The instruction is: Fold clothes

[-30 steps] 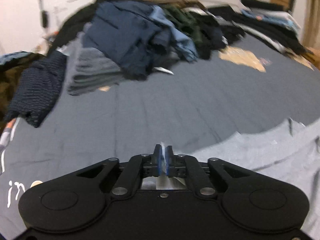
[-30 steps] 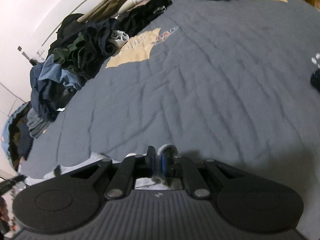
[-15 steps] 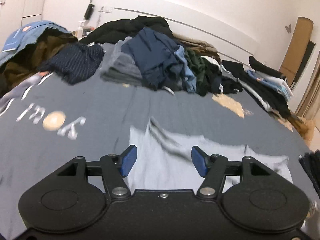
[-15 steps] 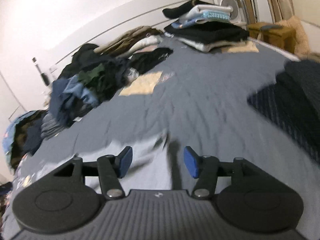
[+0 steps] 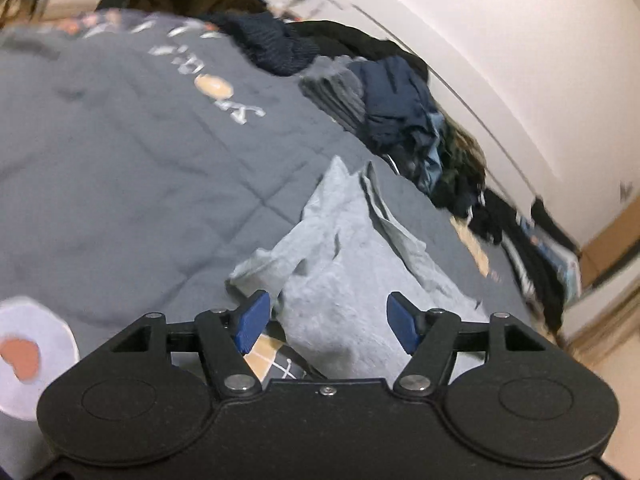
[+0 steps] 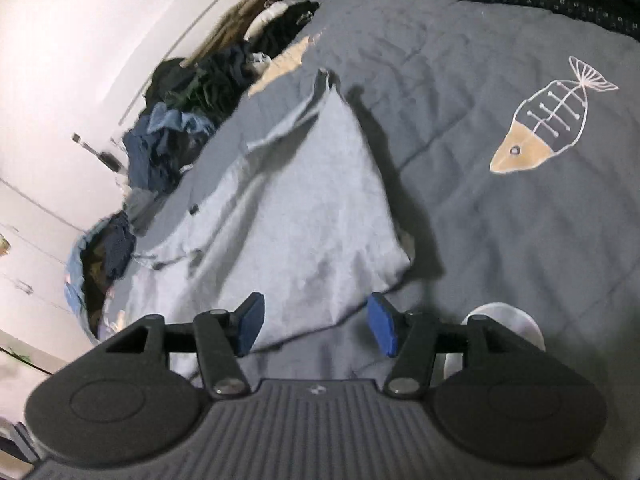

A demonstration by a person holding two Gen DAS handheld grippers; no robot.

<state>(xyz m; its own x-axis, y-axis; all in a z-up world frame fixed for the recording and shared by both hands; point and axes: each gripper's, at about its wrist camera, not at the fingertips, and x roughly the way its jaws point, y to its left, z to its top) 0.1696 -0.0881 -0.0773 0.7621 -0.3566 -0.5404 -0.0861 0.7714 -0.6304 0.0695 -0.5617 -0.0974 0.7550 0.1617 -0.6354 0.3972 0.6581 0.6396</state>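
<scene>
A light grey garment (image 5: 352, 264) lies rumpled and partly folded on the grey quilted bed (image 5: 140, 168), edges creased.

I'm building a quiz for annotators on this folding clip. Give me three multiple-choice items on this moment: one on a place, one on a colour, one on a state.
1. Where does the light grey garment lie?
A. on the grey quilt
B. on the floor
C. on a chair

2. What colour are the pads of the left hand-held gripper?
A. red
B. blue
C. white

3. How does the right hand-held gripper stand?
A. shut on the garment
B. shut on nothing
C. open

Key:
1 A, the garment is spread on the grey quilt with the fish drawing.
2 B, both pads show blue.
3 C, its pads stand wide apart, gripping nothing.
</scene>
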